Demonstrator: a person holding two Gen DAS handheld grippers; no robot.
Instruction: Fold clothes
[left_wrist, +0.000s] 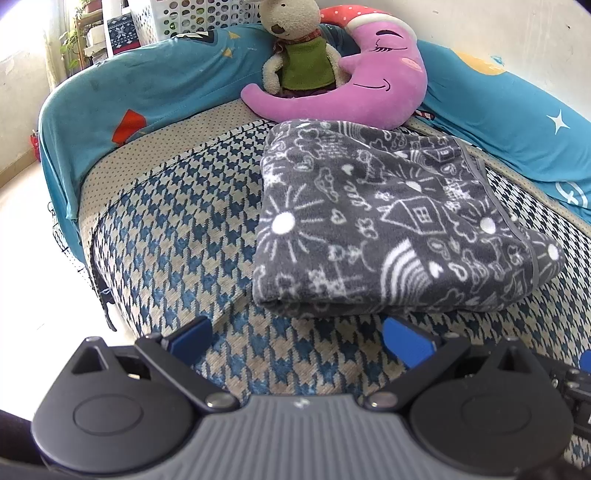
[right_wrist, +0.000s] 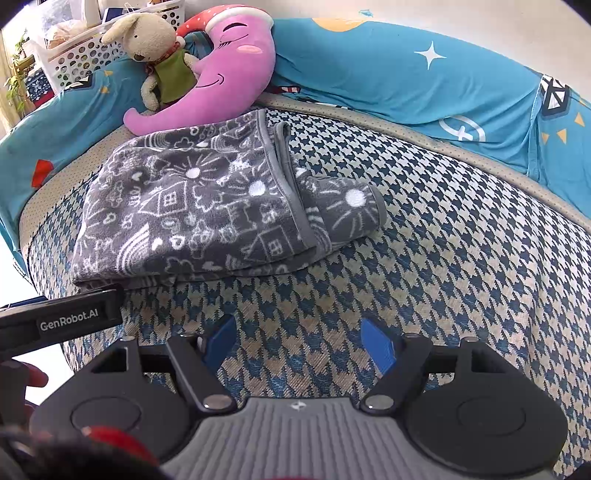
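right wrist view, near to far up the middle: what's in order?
Right gripper, open → houndstooth cover → grey blanket, folded → purple moon pillow → blue sheet

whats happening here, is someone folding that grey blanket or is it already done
A person holds a claw in each hand over a houndstooth sofa. The grey blanket lies folded on the seat, one bound edge overlapping on its right side. Both the left claw and the right claw are open, empty and hovering short of the blanket's near edge, touching nothing. A plush rabbit and a purple moon pillow sit behind it.
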